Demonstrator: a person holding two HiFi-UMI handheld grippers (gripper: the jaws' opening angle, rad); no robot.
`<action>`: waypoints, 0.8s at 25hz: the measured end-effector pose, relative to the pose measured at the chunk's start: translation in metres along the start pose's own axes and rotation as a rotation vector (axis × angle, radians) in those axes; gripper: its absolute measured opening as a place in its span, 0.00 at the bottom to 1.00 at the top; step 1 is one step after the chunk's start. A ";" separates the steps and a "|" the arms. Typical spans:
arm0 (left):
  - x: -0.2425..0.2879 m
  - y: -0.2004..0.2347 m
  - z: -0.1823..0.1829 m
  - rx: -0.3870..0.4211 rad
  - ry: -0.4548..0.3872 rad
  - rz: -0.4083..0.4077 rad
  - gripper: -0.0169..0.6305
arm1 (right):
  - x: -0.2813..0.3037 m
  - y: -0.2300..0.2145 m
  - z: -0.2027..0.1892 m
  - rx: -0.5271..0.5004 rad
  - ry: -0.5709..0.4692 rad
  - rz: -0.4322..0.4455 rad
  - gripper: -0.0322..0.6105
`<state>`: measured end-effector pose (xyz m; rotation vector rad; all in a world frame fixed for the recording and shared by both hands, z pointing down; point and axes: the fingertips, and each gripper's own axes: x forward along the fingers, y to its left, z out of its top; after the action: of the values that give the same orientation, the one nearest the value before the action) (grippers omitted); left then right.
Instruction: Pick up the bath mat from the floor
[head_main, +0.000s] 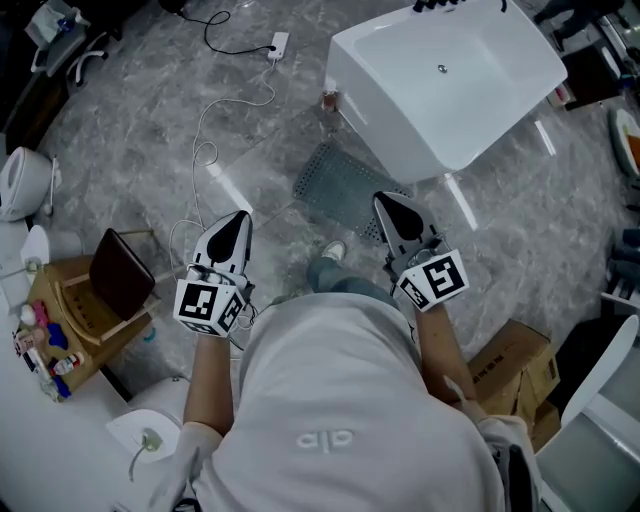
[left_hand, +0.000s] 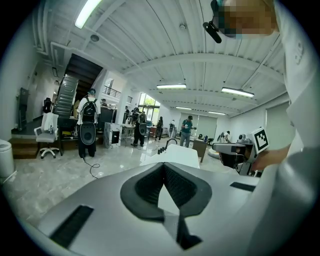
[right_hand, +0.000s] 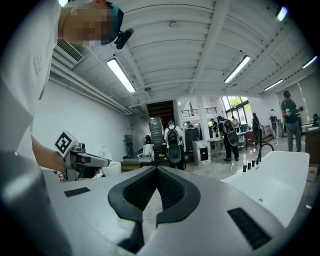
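The bath mat (head_main: 338, 183) is a grey, dotted rectangle lying flat on the marble floor, with its far edge tucked under a white bathtub (head_main: 450, 80). In the head view my right gripper (head_main: 382, 199) hangs over the mat's near right corner, well above the floor, its jaws shut and empty. My left gripper (head_main: 241, 216) is off to the mat's left over bare floor, also shut with nothing in it. Both gripper views look level across the room: the left gripper (left_hand: 163, 165) and the right gripper (right_hand: 157, 169) show their tips meeting. The mat is hidden in both.
A white cable runs across the floor to a power strip (head_main: 279, 43). A wooden crate (head_main: 85, 310) with small items stands at the left and cardboard boxes (head_main: 520, 365) at the right. My shoe (head_main: 335, 250) is near the mat. People (left_hand: 88, 122) stand far off.
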<state>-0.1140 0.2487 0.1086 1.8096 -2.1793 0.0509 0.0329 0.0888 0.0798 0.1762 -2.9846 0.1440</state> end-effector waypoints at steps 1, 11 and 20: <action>0.011 -0.001 0.002 0.000 0.005 -0.002 0.05 | 0.000 -0.009 0.000 0.003 0.000 -0.005 0.09; 0.090 -0.018 0.013 0.027 0.053 -0.087 0.05 | -0.010 -0.070 -0.005 0.034 0.002 -0.097 0.09; 0.153 -0.013 0.014 0.043 0.112 -0.221 0.05 | -0.008 -0.102 -0.011 0.065 0.020 -0.224 0.09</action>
<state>-0.1282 0.0972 0.1326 2.0096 -1.9054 0.1478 0.0550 -0.0101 0.0984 0.5109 -2.9154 0.2145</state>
